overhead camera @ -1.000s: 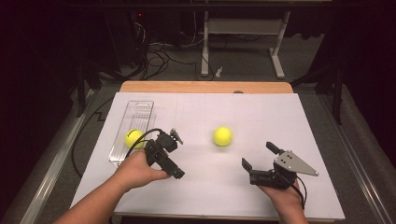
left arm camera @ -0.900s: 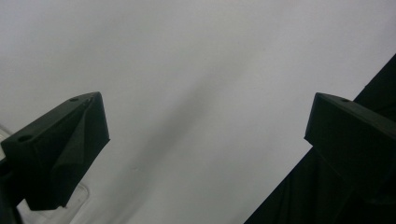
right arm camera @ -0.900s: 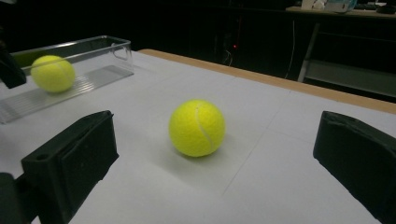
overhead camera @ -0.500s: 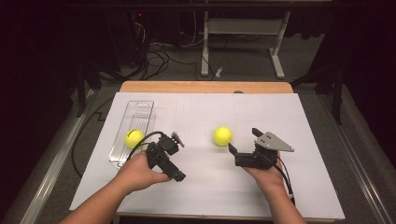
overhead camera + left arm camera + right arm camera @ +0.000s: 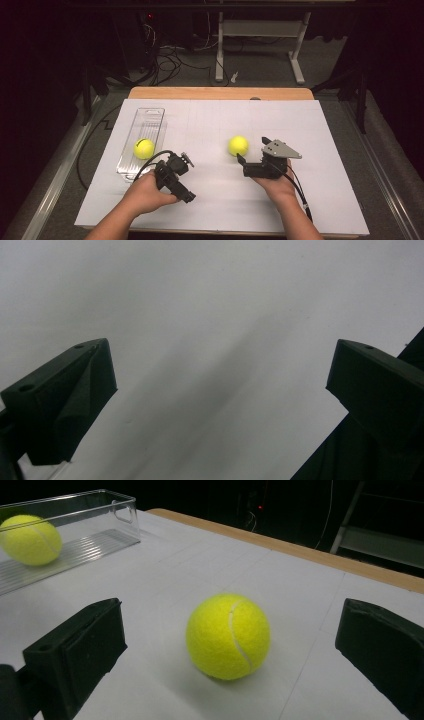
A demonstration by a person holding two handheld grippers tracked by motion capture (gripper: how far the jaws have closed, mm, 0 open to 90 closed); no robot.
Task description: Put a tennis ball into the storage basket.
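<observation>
Counting two tennis balls | one loose (image 5: 238,145) | one in tray (image 5: 143,148)

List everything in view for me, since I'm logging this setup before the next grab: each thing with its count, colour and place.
Tennis ball on the table: one, yellow-green, on the white surface ahead of the right gripper's open jaws, untouched.
Tennis ball in the tray: one, yellow-green, in the near half of the tray.
Tray: one, clear plastic, long, on the table's left side.
Table: one, white top with a wooden far edge.
Stand: one, pale metal, on the floor beyond the table.
Cables: several, dark, on the floor beyond the table.
Left gripper: one, black, open, beside the tray's near end.
Right gripper: one, black with a grey plate, open, pointing at the loose ball.
</observation>
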